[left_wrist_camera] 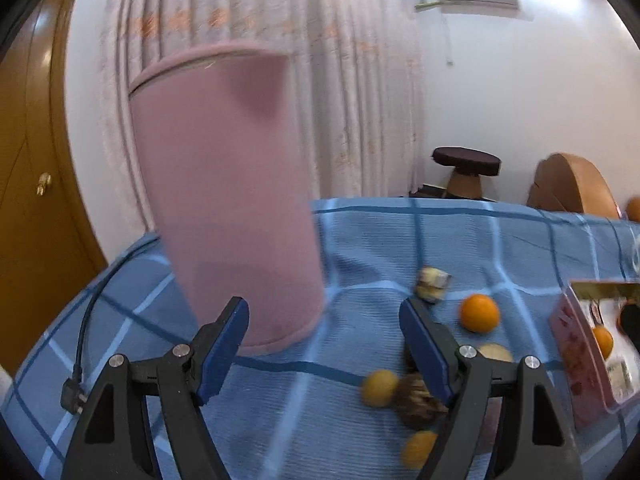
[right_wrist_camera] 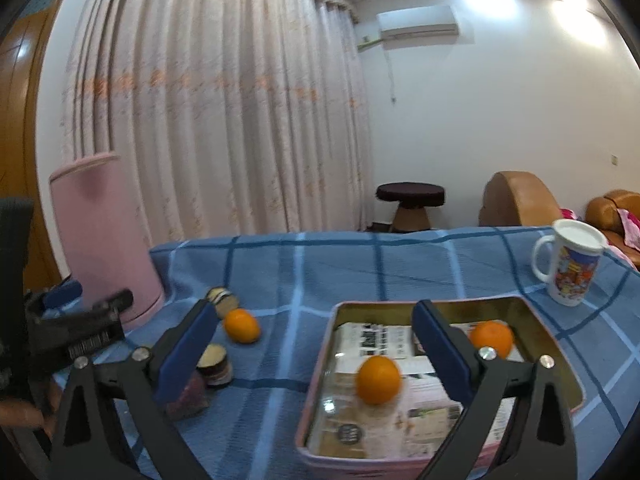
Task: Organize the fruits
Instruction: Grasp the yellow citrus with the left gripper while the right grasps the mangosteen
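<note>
I am in a home living room; pleated curtains point(right_wrist_camera: 224, 120) cover the wall, an air conditioner point(right_wrist_camera: 418, 22) hangs high, and a leather sofa point(right_wrist_camera: 612, 208) sits beyond my checked tablecloth point(right_wrist_camera: 360, 264).

Even indoor light. Ceiling lamps glare on the white wall point(right_wrist_camera: 500, 92) at one o'clock in the right wrist view. Motion blur smears the pink container point(left_wrist_camera: 228, 200) and the fruit near five o'clock in the left wrist view. Fisheye bending and dark vignetting mark all edges.
</note>
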`<act>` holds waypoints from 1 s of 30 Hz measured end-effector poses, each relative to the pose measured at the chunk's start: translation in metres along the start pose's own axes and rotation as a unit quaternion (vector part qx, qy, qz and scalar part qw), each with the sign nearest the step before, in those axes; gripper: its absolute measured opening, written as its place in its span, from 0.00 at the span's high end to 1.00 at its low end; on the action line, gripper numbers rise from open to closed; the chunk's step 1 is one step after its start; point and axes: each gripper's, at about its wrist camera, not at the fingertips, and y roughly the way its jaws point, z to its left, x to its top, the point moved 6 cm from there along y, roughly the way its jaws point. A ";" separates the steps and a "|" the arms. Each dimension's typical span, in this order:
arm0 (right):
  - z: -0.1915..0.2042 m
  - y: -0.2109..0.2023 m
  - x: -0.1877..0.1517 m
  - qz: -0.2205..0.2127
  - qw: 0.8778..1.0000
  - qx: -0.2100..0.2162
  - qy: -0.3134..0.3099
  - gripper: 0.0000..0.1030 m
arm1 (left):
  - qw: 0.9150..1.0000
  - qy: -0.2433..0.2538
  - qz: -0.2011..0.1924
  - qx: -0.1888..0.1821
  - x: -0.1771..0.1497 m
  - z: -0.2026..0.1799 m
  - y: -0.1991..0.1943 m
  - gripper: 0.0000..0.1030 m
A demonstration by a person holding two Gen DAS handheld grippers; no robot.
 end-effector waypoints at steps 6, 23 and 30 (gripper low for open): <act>0.033 0.025 -0.015 0.081 0.993 0.081 -0.007 0.19 | 0.999 -0.031 0.023 0.005 0.000 0.028 0.003 0.23; 0.082 0.077 -0.062 0.248 0.952 0.181 0.015 0.41 | 1.000 -0.011 0.025 0.002 0.002 0.030 0.002 0.23; 0.074 0.063 -0.055 0.221 0.953 0.206 0.038 0.50 | 0.999 0.000 0.037 -0.013 -0.002 0.024 0.007 0.23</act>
